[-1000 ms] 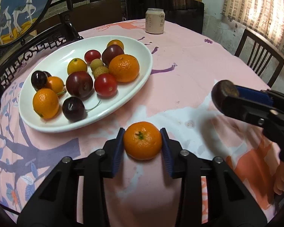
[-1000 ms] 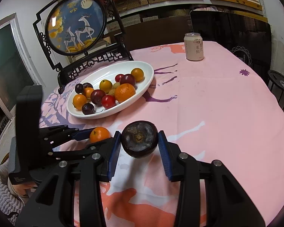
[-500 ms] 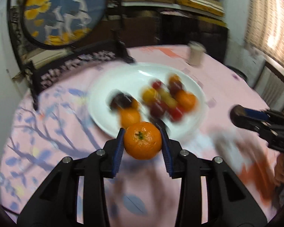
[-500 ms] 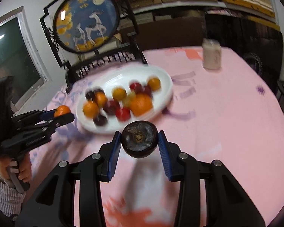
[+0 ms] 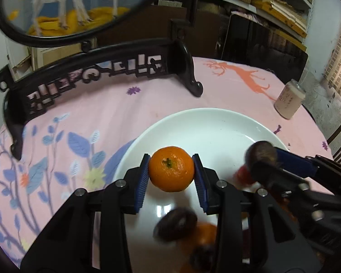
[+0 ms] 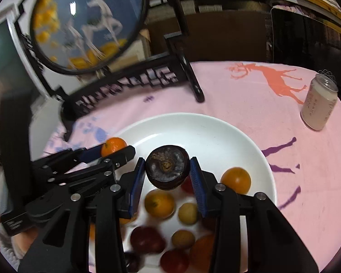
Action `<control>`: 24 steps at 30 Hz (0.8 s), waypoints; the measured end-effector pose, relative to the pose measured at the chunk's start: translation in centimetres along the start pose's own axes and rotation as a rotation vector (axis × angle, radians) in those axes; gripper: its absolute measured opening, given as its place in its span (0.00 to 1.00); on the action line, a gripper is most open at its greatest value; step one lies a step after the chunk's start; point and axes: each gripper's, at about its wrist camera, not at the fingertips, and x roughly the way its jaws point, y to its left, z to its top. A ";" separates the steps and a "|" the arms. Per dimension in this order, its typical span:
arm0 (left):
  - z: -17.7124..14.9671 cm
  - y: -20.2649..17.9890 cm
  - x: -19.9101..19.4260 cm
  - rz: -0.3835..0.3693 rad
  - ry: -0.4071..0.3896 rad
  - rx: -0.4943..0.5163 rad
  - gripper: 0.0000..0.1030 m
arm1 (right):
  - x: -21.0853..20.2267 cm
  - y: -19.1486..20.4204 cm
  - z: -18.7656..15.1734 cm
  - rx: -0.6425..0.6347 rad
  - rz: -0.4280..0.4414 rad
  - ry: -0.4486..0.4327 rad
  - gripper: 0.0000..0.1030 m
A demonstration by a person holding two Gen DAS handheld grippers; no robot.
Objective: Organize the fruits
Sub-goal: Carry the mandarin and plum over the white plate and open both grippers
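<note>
- Mandarin sits clamped between the blue pads of my left tongs, stem scar facing the camera, both pads pressing its sides.
- Under and just ahead of those left tongs lies the white oval plate; the mandarin hangs over its near-left part, above bare white china.
- My right tongs are closed on a dark purple round fruit, likely a mangosteen, pinched on both sides by the pads, its dull calyx end turned to the camera.
- That dark fruit hangs over the middle of the plate, to the right of my left tongs and close beside them.
- Below and behind my right tongs the plate carries the piled fruit: an orange-yellow citrus to the right, a yellow one below left, two small pale round fruits, a dark red plum and a red tomato-like fruit; several are blurred.
- Beyond both tongs, past the plate's far rim, stands a black carved stand holding a round deer picture.
- Far right of my tongs a pale drinks can stands on the pink tablecloth, well apart from the plate.
- A white-sleeved hand holds the left tongs' handle at the lower left of the right-hand view.
</note>
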 end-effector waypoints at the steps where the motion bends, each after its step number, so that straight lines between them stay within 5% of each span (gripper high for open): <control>1: 0.0 -0.1 0.4 0.010 -0.004 0.003 0.36 | 0.3 -0.2 -0.1 0.003 -0.002 0.001 0.40; 5: 0.0 -0.2 0.7 -0.005 -0.004 0.009 0.43 | 1.2 -1.1 -0.5 0.018 0.009 0.011 0.40; 7: 0.0 0.2 0.6 0.019 -0.006 -0.001 0.62 | 1.0 -1.3 -0.7 0.023 0.027 0.006 0.42; 14: -0.2 0.3 -0.2 0.001 -0.027 -0.009 0.70 | -0.4 -1.3 -0.7 0.034 0.043 -0.030 0.48; 18: -0.5 0.6 -0.8 0.032 -0.046 -0.025 0.80 | -1.1 -1.1 -0.8 0.031 0.022 -0.053 0.60; 24: -1.5 0.8 -2.8 0.075 -0.082 -0.040 0.82 | -2.6 -0.3 -1.4 0.008 0.002 -0.076 0.60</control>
